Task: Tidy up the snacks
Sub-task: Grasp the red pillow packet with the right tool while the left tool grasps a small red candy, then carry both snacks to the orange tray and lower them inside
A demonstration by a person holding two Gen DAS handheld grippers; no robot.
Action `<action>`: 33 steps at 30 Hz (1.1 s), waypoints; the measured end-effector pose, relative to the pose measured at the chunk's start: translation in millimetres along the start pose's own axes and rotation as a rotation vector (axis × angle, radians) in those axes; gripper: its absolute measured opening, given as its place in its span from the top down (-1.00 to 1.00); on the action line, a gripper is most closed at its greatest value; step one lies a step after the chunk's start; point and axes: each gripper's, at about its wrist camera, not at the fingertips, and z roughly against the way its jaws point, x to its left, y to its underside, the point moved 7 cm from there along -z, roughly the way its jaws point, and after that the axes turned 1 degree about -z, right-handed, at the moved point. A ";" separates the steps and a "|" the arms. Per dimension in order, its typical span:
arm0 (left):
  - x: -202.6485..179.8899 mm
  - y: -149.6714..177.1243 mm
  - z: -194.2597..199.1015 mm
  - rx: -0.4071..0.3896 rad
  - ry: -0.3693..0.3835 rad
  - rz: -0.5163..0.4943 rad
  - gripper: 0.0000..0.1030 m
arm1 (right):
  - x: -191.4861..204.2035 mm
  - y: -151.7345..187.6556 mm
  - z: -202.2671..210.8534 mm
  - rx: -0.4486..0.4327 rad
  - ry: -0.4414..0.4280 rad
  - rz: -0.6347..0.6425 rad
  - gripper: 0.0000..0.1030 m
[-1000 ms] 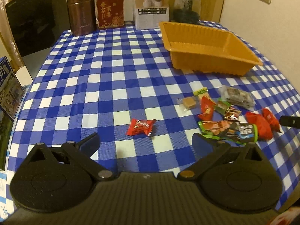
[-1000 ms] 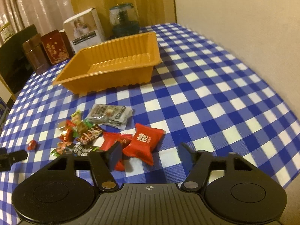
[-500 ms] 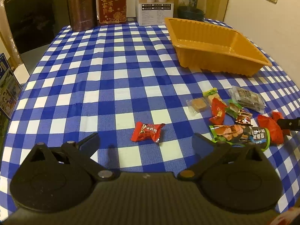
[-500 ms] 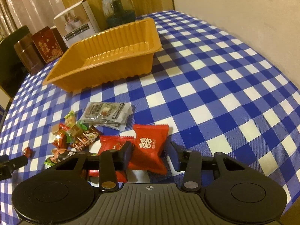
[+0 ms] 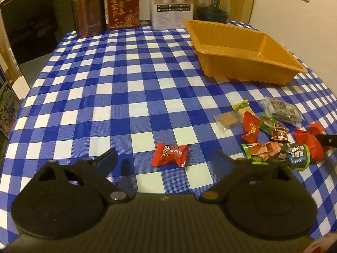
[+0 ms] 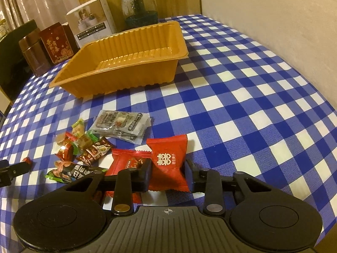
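A red candy (image 5: 170,155) lies alone on the blue checked cloth, in the gap of my left gripper (image 5: 164,159). Its jaws are closing but still wide, with neither pad touching the candy. My right gripper (image 6: 168,170) is closing on a red packet with white characters (image 6: 169,164), and both pads touch its sides. A second red packet (image 6: 126,160) lies partly under the left finger. A pile of small wrapped snacks (image 6: 84,147) sits to the left, also seen as the snack pile (image 5: 273,135). The orange tray (image 6: 126,78) stands beyond, holding nothing.
Along the table's far edge stand a brown canister (image 5: 88,14), a red box (image 5: 123,4), a white box (image 5: 172,4) and a glass jar (image 5: 212,4). A black appliance (image 5: 27,25) stands off the left edge. A wall runs close along the right side.
My right jaws have narrowed from wide apart to touching the red packet's sides. My left gripper has come closer to the lone red candy, its jaws slightly narrower.
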 end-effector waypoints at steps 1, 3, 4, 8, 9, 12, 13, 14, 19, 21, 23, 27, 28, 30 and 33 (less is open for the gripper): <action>-0.5 0.2 -1.7 0.004 0.004 -0.005 -0.67 | -0.9 -0.1 0.2 0.000 0.001 -0.002 0.35; -1.4 0.7 -5.2 0.010 0.012 -0.015 -0.55 | -2.5 -0.4 0.5 0.000 0.003 -0.007 0.36; -1.8 1.1 -6.7 0.013 0.018 -0.020 -0.44 | -3.2 -0.5 0.5 0.000 0.007 -0.007 0.36; -1.2 1.4 -10.1 0.018 0.024 -0.033 -0.12 | -4.9 -2.0 0.8 -0.004 0.009 -0.013 0.36; -0.8 0.8 -10.3 0.017 0.024 -0.037 0.00 | -4.8 -2.3 0.8 -0.005 0.009 -0.013 0.36; -0.1 -1.7 -10.5 0.017 0.027 -0.039 0.33 | -3.1 -2.5 0.3 -0.006 0.007 -0.013 0.36; -0.7 -2.4 -10.9 0.019 0.029 -0.043 0.39 | -2.6 -2.5 0.0 -0.005 0.005 -0.013 0.36; -1.3 -2.9 -11.0 0.019 0.031 -0.048 0.39 | -2.3 -2.1 -0.1 -0.004 0.003 -0.014 0.35; -5.1 -3.3 -8.6 0.009 0.024 -0.073 0.59 | -1.9 -2.9 0.9 -0.011 0.006 -0.013 0.36; -7.1 -3.6 -6.8 0.014 0.022 -0.077 0.60 | -2.0 -3.3 2.0 -0.015 0.005 -0.013 0.36; -8.4 -2.9 -5.8 0.019 0.027 -0.074 0.61 | -1.7 -3.9 2.7 -0.019 0.005 -0.011 0.36; -11.3 -3.0 -0.9 0.018 0.030 -0.065 0.63 | -1.5 -5.8 5.5 -0.033 0.000 -0.011 0.36; -13.0 -3.6 1.5 0.015 0.030 -0.066 0.63 | -1.6 -6.6 6.6 -0.037 -0.001 -0.011 0.37; -16.1 -5.1 5.3 0.010 0.034 -0.071 0.63 | -1.8 -7.7 7.6 -0.040 -0.002 -0.011 0.37; -21.6 -8.4 10.4 0.003 0.043 -0.075 0.63 | -0.4 -7.9 8.6 -0.041 -0.004 -0.007 0.38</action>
